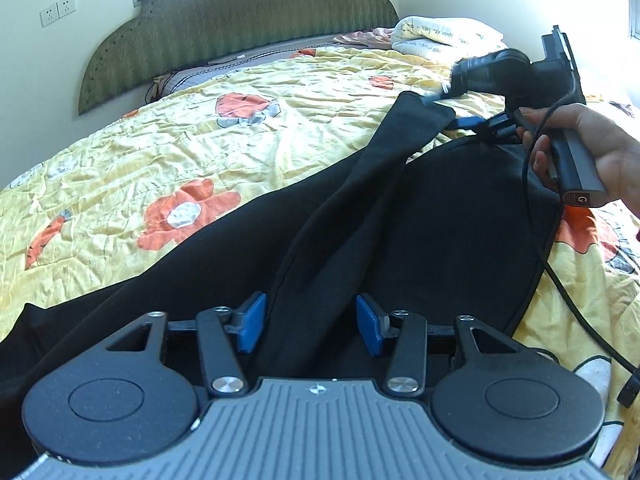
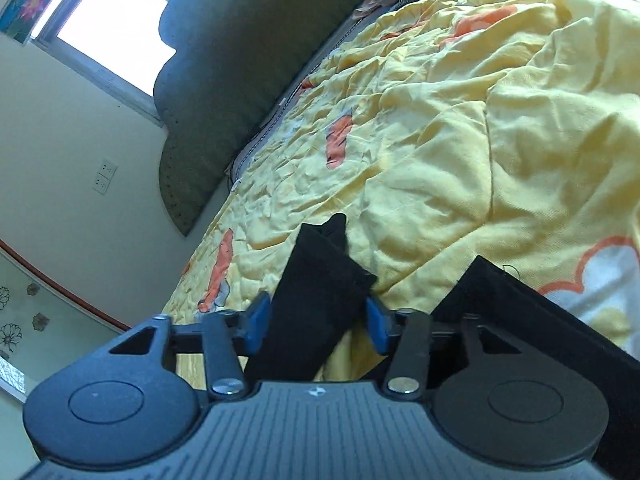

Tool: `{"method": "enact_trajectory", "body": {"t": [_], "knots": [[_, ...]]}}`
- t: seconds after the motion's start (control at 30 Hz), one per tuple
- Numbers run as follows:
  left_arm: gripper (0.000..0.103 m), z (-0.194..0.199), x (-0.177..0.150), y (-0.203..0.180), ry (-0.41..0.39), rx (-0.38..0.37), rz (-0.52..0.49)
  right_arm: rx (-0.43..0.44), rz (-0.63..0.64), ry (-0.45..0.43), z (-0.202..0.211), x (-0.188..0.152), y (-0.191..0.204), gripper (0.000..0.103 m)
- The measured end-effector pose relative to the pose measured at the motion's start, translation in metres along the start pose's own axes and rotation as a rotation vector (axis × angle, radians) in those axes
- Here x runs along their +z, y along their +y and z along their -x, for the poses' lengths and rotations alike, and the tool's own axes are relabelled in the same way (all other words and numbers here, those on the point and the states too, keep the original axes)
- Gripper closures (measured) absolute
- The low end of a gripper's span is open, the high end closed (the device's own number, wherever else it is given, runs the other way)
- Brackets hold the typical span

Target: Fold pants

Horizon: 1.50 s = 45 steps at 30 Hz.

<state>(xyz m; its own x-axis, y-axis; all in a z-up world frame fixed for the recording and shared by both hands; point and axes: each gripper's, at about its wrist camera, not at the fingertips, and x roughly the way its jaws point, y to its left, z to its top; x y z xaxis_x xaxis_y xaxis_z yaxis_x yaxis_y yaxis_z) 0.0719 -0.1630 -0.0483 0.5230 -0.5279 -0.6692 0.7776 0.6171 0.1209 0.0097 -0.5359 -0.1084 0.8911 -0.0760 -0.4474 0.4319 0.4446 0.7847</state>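
Black pants (image 1: 460, 208) lie spread over the near part of a yellow flowered bedspread (image 1: 160, 140). One leg rises as a narrow strip from my left gripper (image 1: 311, 322) up to my right gripper (image 1: 448, 106), which a hand (image 1: 600, 148) holds at the far right. The left jaws stand apart around that strip, and their blue pads do not visibly press it. In the right wrist view the leg's hem end (image 2: 320, 280) sticks out between the parted jaws of my right gripper (image 2: 317, 322), with bedspread showing beside it. Another black part of the pants (image 2: 520, 312) lies to the right.
A green padded headboard (image 1: 240, 12) stands against the far wall. A folded white quilt (image 1: 448, 36) lies at the bed's far right. A black cable (image 1: 560, 280) hangs from the right gripper's handle across the pants. Bare bedspread (image 2: 440, 140) stretches beyond the hem.
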Motion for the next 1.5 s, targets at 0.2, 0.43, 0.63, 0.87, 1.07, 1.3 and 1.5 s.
{"method": "enact_trajectory", "body": {"t": [0.2,0.43,0.63,0.87,1.07,1.3,1.5], "knots": [[0.089,0.006,-0.001,0.000,-0.023,0.024,0.026,0.043,0.001,-0.056,0.020,0.004,0.005,0.099],[0.073,0.016,0.000,-0.009,-0.090,0.035,-0.024,0.200,0.177,-0.102,0.045,0.035,0.082,0.099],[0.050,0.032,-0.002,-0.013,-0.175,0.036,-0.073,0.245,0.197,-0.153,0.080,0.045,0.088,0.099],[0.060,0.028,0.006,-0.014,-0.136,0.004,-0.096,0.240,0.134,-0.159,0.093,0.043,0.061,0.099],[0.098,0.030,0.009,-0.010,-0.166,0.118,-0.060,0.258,0.123,-0.137,0.079,0.052,0.071,0.099],[0.097,0.061,0.004,-0.018,-0.220,0.158,-0.130,0.274,0.150,-0.223,0.133,0.028,0.037,0.099],[0.097,0.047,-0.028,-0.050,-0.149,0.058,-0.230,-0.013,-0.075,-0.090,0.129,-0.019,-0.062,0.099]]}}
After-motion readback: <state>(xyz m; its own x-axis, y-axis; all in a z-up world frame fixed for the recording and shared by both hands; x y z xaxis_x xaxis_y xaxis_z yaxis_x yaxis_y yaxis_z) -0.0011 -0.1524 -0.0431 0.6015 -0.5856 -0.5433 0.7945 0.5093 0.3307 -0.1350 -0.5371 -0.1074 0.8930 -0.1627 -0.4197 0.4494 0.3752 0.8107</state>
